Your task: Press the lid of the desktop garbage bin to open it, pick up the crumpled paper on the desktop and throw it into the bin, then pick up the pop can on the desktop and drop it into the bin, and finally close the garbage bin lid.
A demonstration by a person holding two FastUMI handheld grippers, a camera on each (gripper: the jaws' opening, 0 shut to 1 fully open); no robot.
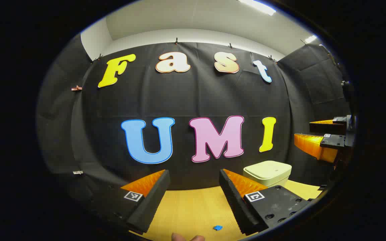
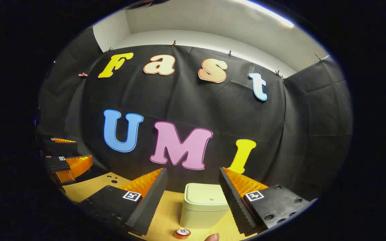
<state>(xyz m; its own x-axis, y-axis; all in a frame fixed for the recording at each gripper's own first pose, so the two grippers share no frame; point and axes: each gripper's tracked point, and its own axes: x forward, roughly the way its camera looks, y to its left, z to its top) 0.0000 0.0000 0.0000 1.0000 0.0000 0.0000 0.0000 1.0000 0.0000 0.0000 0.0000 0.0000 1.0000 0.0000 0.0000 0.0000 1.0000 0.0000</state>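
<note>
Lid down on the garbage bin, contents hidden, standing on the desktop behind the pop can. Right gripper gapes wide before it; left gripper gapes empty too.

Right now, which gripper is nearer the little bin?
The right gripper. The bin sits straight ahead between its open fingers, lid shut. From the left gripper, the bin lies farther off, ahead to its right.
</note>
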